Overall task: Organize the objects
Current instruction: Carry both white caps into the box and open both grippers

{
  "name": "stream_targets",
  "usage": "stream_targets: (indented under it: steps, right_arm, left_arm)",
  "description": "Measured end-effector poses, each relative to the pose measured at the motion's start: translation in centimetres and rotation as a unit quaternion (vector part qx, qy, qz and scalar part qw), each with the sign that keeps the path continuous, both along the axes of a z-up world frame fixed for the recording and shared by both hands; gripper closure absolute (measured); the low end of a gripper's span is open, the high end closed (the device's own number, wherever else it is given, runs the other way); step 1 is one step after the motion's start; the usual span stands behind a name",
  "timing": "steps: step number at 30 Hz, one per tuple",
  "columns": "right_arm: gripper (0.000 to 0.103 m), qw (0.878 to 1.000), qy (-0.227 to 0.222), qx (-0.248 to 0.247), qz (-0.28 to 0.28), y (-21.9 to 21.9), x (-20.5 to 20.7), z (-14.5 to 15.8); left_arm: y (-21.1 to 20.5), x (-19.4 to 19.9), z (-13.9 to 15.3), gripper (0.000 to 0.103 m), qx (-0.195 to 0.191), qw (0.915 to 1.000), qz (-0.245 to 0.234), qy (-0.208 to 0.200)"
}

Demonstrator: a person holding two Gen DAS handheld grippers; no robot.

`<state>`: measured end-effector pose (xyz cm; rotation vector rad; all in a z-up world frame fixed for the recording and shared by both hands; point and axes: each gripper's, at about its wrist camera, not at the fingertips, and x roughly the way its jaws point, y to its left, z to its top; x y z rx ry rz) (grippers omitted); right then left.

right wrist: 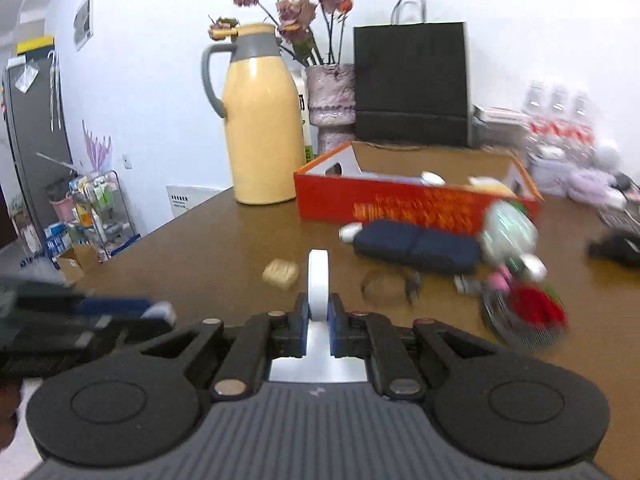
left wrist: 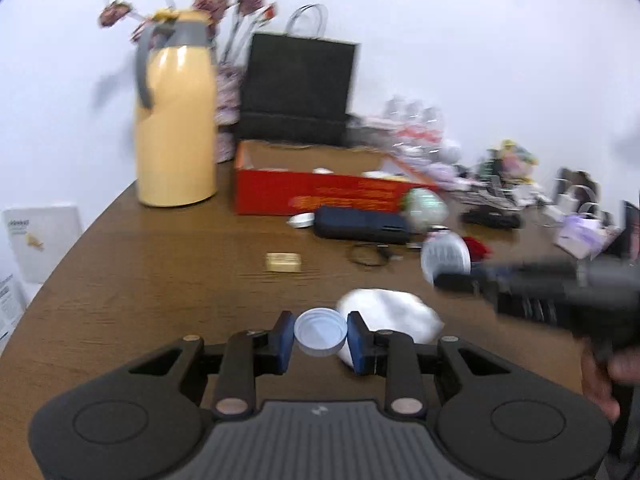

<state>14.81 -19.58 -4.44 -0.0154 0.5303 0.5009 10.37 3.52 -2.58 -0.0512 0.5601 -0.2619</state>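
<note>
Brown table (left wrist: 140,264), cluttered at frame right. Left gripper (left wrist: 320,338) pinches white cap (left wrist: 320,330), lower centre; right gripper (right wrist: 318,314) pinches white bottle (right wrist: 318,280) on edge. Carry step; next likely red box (right wrist: 400,204), centre frame.

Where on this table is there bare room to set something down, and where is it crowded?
Free: the wood in front of the yellow jug and left of the small tan block, out to the table edge. Crowded: along the red box, around the navy case, the cable and the clutter to the right.
</note>
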Motion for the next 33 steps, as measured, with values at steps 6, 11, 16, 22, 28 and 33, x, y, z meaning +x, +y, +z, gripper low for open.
stream_targets:
  steps: [6, 11, 16, 22, 28, 33]
  right_arm:
    - [0.093, 0.999, 0.037, -0.007, -0.032, -2.9, -3.4, -1.2]
    - [0.093, 0.998, -0.003, 0.002, -0.064, -5.1, 0.4, 1.3]
    - [0.093, 0.996, -0.033, 0.017, -0.078, -6.2, 11.3, 5.7]
    - [0.093, 0.995, 0.054, 0.004, -0.082, -4.0, 31.5, 5.9]
    - [0.072, 0.981, 0.160, -0.001, -0.109, -2.6, 45.6, 1.3]
    - [0.056, 0.972, 0.193, 0.051, -0.125, -5.7, 47.5, -0.2]
  left_arm:
    - [-1.9, 0.4, 0.2, 0.076, 0.012, 0.9996, -0.026, -0.001]
    - [-2.5, 5.6, 2.3, 0.076, 0.015, 0.9977, -0.060, -0.026]
    - [-2.0, 18.0, 7.0, 0.076, 0.031, 0.9961, -0.069, -0.047]
    - [-3.9, 36.7, 7.0, 0.076, -0.007, 0.9977, -0.037, 0.056]
    - [-9.9, 47.3, 1.6, 0.074, -0.026, 0.9896, -0.023, 0.140]
    - [-9.2, 49.0, 0.0, 0.044, -0.027, 0.9904, -0.013, 0.135]
